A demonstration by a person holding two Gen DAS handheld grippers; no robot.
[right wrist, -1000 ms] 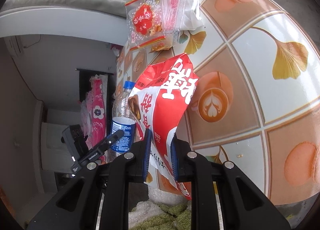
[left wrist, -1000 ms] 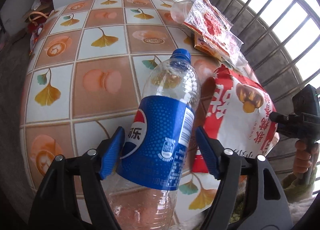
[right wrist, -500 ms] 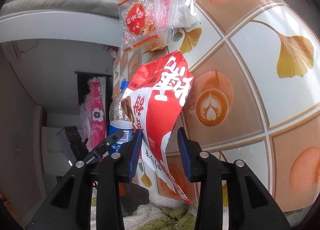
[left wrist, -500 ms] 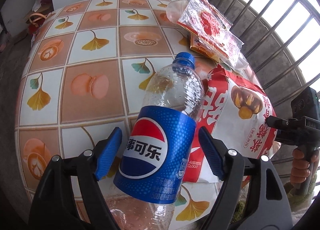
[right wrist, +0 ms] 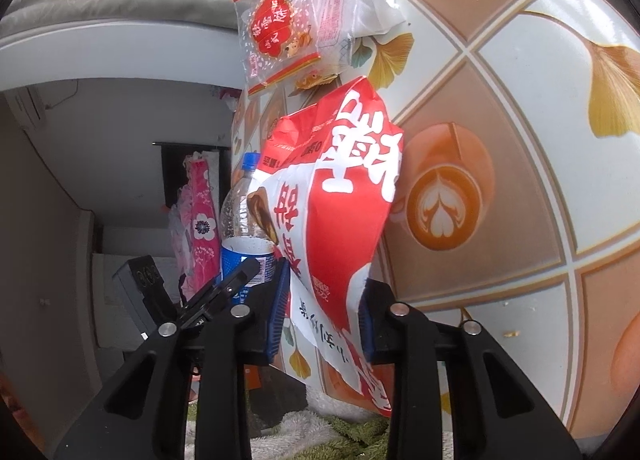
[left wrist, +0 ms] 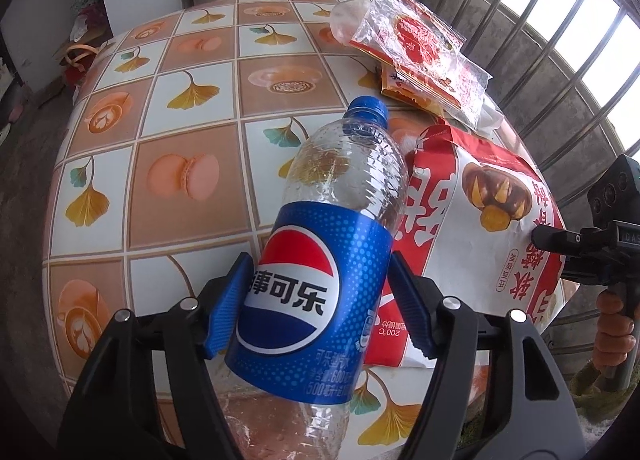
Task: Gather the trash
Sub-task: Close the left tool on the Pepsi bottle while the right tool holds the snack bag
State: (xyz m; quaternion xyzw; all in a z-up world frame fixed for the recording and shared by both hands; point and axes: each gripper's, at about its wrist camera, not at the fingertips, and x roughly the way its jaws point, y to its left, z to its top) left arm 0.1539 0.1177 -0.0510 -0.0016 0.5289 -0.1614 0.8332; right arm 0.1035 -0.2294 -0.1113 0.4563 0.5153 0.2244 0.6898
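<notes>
Left gripper (left wrist: pixel 318 312): pads closing onto bottle (left wrist: pixel 320 256) | right gripper (right wrist: pixel 322 300): narrowing around red bag (right wrist: pixel 340 196), beside bottle | clear wrappers (left wrist: pixel 420 48) beyond bottle, on table (left wrist: pixel 192 128)

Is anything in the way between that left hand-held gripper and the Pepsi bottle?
Nothing visible. The left hand-held gripper has just been closing, and the Pepsi bottle already sits between its blue pads, which touch the label.

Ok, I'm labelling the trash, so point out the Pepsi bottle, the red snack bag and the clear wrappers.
Pepsi bottle (left wrist: pixel 308 300): left wrist view, blue label.
Red snack bag (right wrist: pixel 344 220): right wrist view, red front panel.
Clear wrappers (left wrist: pixel 420 48): left wrist view, top wrapper's red print.
</notes>
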